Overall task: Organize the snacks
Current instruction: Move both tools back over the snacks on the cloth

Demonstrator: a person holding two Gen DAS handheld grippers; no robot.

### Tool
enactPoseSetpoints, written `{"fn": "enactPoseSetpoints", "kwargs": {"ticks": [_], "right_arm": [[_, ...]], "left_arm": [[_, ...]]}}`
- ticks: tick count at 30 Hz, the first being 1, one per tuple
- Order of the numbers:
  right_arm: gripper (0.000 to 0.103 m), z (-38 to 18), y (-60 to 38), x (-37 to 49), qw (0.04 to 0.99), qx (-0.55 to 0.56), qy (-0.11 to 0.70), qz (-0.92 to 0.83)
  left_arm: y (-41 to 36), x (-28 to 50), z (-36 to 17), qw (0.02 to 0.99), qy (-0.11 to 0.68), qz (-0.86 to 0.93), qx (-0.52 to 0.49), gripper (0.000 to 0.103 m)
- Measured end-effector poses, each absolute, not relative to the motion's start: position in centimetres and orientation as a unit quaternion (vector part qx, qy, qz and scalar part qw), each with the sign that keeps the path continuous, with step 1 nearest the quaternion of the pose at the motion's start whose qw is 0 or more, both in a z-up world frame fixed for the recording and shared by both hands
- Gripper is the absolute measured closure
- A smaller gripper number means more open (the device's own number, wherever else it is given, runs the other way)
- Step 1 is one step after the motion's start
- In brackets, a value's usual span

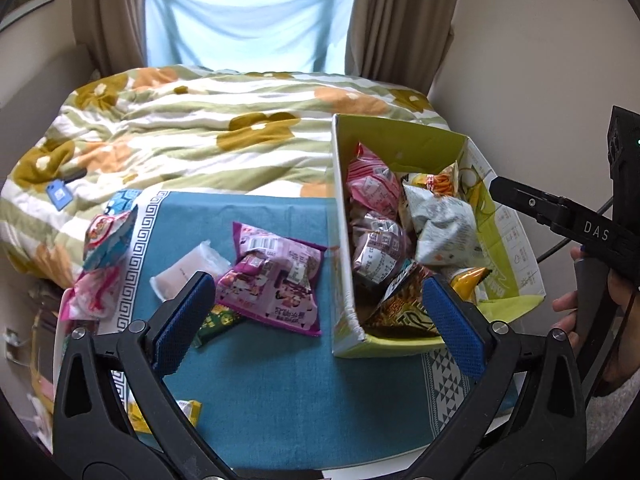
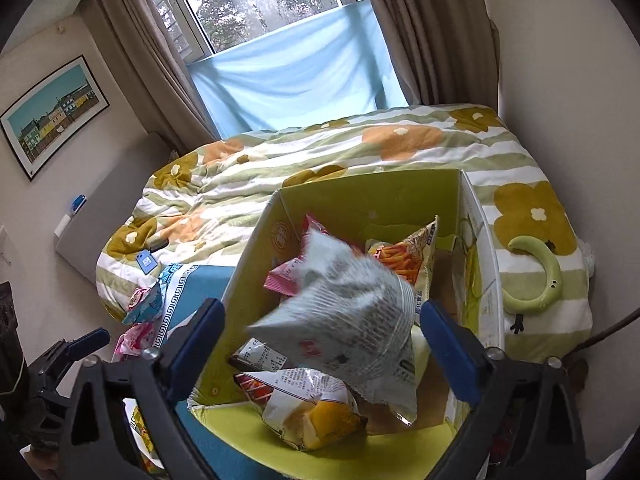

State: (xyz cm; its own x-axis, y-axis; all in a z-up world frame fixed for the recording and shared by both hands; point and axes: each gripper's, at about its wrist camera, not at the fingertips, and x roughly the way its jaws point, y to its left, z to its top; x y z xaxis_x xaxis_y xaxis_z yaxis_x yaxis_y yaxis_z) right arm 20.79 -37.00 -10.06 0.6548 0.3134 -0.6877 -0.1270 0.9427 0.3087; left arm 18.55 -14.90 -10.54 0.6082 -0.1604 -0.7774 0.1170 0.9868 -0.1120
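A green cardboard box (image 1: 340, 184) (image 2: 256, 248) holds several snack bags. A white-grey bag (image 2: 352, 312) (image 1: 440, 224) is blurred between my right gripper's open jaws, touching neither pad, above the box. My right gripper (image 2: 324, 340) is open over the box; it shows from the side in the left wrist view (image 1: 520, 200). My left gripper (image 1: 316, 308) is open and empty above the blue cloth (image 1: 280, 380). On the cloth lie a purple bag (image 1: 276, 276), a white packet (image 1: 188, 268), a green bar (image 1: 218, 320), and pink and blue bags (image 1: 104, 248).
The cloth-covered table stands against a bed with a flowered quilt (image 1: 200, 128). A yellow packet (image 1: 188, 408) lies at the cloth's near left. A green curved toy (image 2: 536, 276) lies on the quilt right of the box. Walls stand left and right.
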Motion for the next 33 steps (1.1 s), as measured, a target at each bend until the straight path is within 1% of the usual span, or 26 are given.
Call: {"fn": "enactPoseSetpoints", "kwargs": {"ticks": [6, 14, 18, 21, 29, 33], "right_arm": [[0.004, -10.4, -36.7, 20.3, 0.898, 0.127, 0.402, 0.129], [0.004, -7.1, -35.4, 19.0, 0.906, 0.137, 0.374, 0.141], [0.004, -5.2, -33.7, 17.8, 0.918, 0.132, 0.344, 0.147], [0.000, -4.4, -32.0, 16.9, 0.927, 0.118, 0.327, 0.143], [0.000, -4.4, -26.6, 15.0, 0.926, 0.102, 0.337, 0.138], [0.000, -6.1, -23.2, 14.7, 0.900, 0.119, 0.392, 0.148]], "left_arm": [[-13.2, 17.8, -10.7, 0.896, 0.440, -0.060, -0.020, 0.001], [-11.7, 16.2, -9.0, 0.905, 0.423, -0.041, -0.007, 0.000], [-10.1, 15.2, -8.4, 0.908, 0.419, -0.027, 0.004, 0.000], [-8.2, 14.2, -8.0, 0.912, 0.410, -0.020, 0.005, 0.000], [-1.2, 13.0, -8.1, 0.913, 0.407, -0.024, 0.029, 0.000], [3.2, 12.8, -8.3, 0.911, 0.411, -0.029, 0.026, 0.000]]}}
